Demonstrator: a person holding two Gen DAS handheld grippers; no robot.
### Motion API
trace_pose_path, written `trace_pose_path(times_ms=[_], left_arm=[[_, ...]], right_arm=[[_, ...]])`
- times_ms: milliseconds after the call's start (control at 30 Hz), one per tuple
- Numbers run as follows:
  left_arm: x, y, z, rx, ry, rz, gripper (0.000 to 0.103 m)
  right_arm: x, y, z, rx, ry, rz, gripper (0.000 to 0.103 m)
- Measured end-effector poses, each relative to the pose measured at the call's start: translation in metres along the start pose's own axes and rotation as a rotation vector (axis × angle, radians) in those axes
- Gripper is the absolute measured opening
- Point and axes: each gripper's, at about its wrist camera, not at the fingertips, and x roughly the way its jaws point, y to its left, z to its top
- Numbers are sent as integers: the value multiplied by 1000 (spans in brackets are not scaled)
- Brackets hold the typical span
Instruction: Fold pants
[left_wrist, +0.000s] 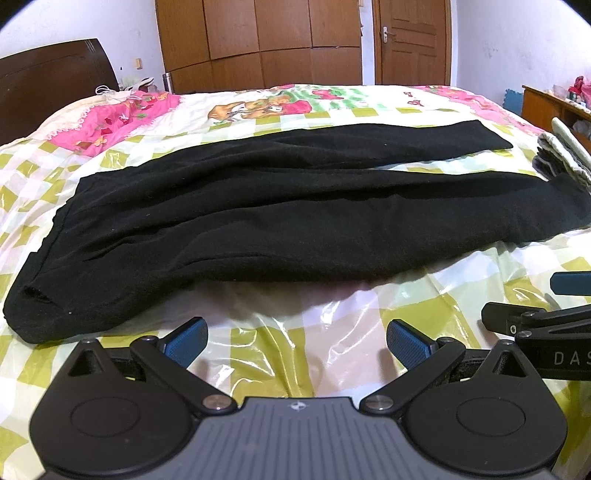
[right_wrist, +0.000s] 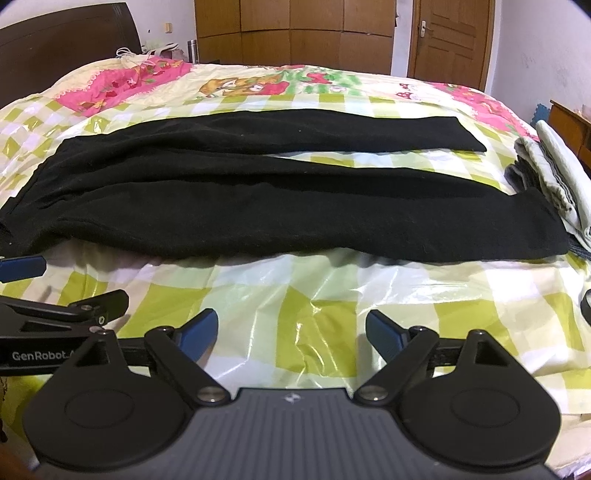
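Pants, black, spread flat across bed, legs apart toward right. Left gripper and right gripper both spread wide, empty, short of near edge.

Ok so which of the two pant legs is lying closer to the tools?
The front leg, the one ending beside the folded pale cloth on the right. The other leg lies farther back toward the wardrobe, with a strip of bedcover showing between them.

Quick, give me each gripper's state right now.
Left gripper: open, holding nothing, short of the black pants.
Right gripper: open, holding nothing.
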Motion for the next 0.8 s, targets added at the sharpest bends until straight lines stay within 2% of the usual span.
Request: trace_pose_path(times_ms=[200,367,500,800], left_arm=[[-4,6,3,-10,-20,8,103],[-12,29,12,-31,-69,50,103],[-15,66,15,-78,-84,87,103],[2,183,6,-126,-44,272,103]], right_arm=[[-2,9,8,-18,-6,10,84],[0,28,25,-53,-29,51,84],[8,63,39,-154,-42,110,83],[35,178,61,-496,-80,289,81]])
